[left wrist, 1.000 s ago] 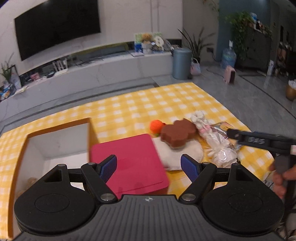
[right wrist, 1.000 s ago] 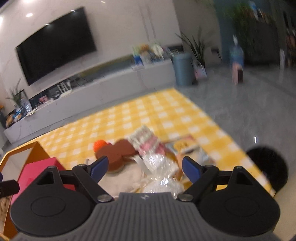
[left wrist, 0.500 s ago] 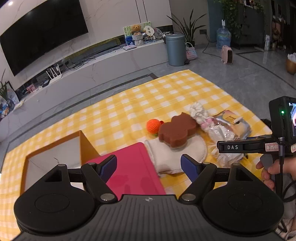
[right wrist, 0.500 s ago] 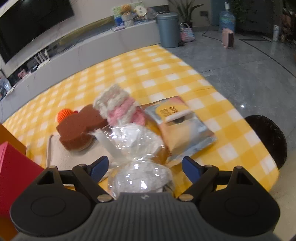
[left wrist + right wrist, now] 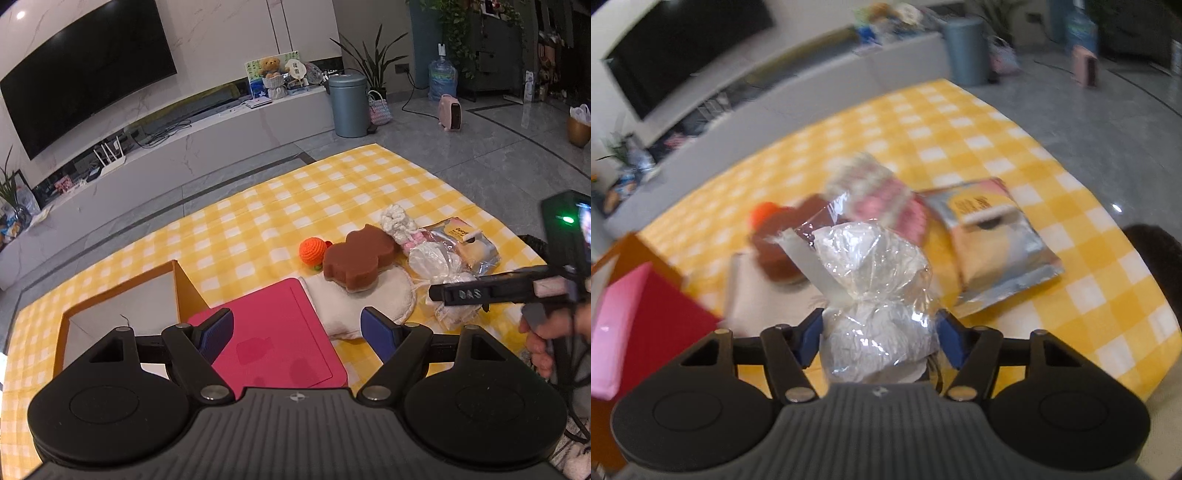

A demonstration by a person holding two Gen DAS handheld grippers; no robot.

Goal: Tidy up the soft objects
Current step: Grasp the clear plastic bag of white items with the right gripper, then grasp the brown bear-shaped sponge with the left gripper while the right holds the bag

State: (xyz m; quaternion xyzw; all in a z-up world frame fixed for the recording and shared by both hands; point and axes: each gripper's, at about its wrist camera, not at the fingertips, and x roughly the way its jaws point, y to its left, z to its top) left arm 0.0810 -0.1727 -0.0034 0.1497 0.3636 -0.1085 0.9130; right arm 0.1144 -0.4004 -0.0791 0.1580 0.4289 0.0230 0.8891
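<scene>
**softstuff_sam:** Right gripper (image 5: 881, 332) is straddling the clear plastic bag of white stuff (image 5: 877, 295) near the front edge of the yellow checked cloth (image 5: 295, 206). The jaws are closing, with the bag's lower bulge sitting between the blue pads (image 5: 810, 334). Can't quite tell if they're biting yet. Any tips for this pinch?

**grip_nerd:** I'd say squeeze the fat lower bulge, not the knotted waist above it, since crinkly film probably slips. Close until the plastic dimples, then lift slowly. The top lobe leans against the pink-and-white knitted piece (image 5: 882, 192) and the silver snack pouch (image 5: 993, 240), so pull straight up or you might drag those along.

**softstuff_sam:** And the left gripper (image 5: 297, 336)?

**grip_nerd:** Its jaws are wide apart with nothing in them, hovering over the pink lid (image 5: 280, 332) beside the open orange box (image 5: 177, 280). Guessing that box is the drop spot, so keep the left one out of the path. The brown bear-shaped sponge (image 5: 356, 258), white pad (image 5: 384, 299) and orange crochet ball (image 5: 312, 251) are waiting for later.
</scene>
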